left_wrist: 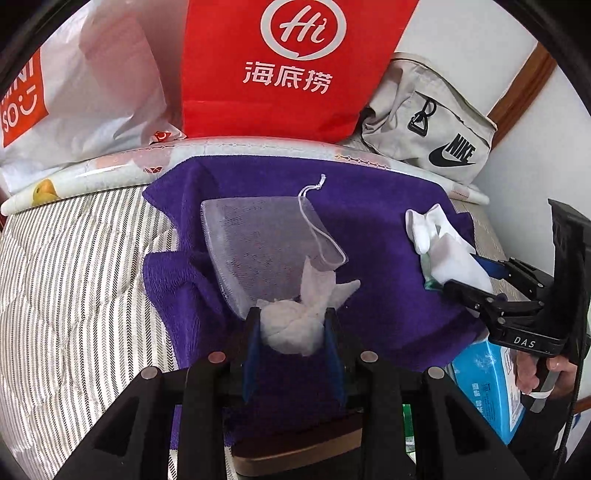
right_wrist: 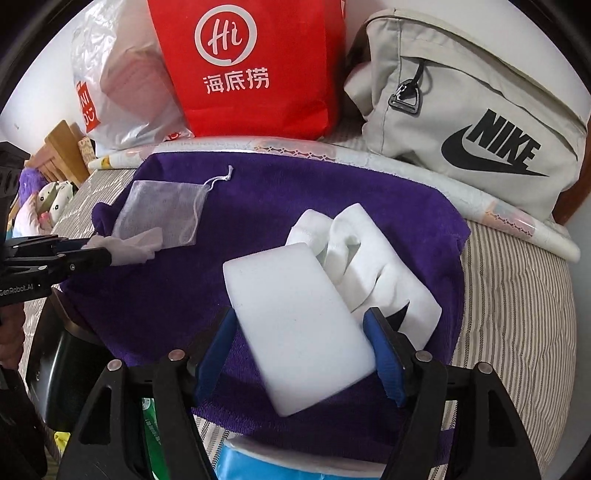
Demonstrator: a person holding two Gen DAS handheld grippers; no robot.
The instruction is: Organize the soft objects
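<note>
Gripping sponge point(right_wrist: 295, 325) at towel point(right_wrist: 332, 184) edge

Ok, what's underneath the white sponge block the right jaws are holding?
Under the white sponge block: the purple towel and part of a white sock. The covered part stays unseen.

Bed point(left_wrist: 74, 295) with grey-striped quilted cover. White wall point(right_wrist: 480, 22) behind, wood trim point(left_wrist: 524, 85) at right. Along bed's far edge: red bag point(left_wrist: 295, 66), white plastic bag point(left_wrist: 92, 85), beige Nike bag point(right_wrist: 480, 122), rolled patterned sheet point(left_wrist: 110, 173). Even daylight.
</note>
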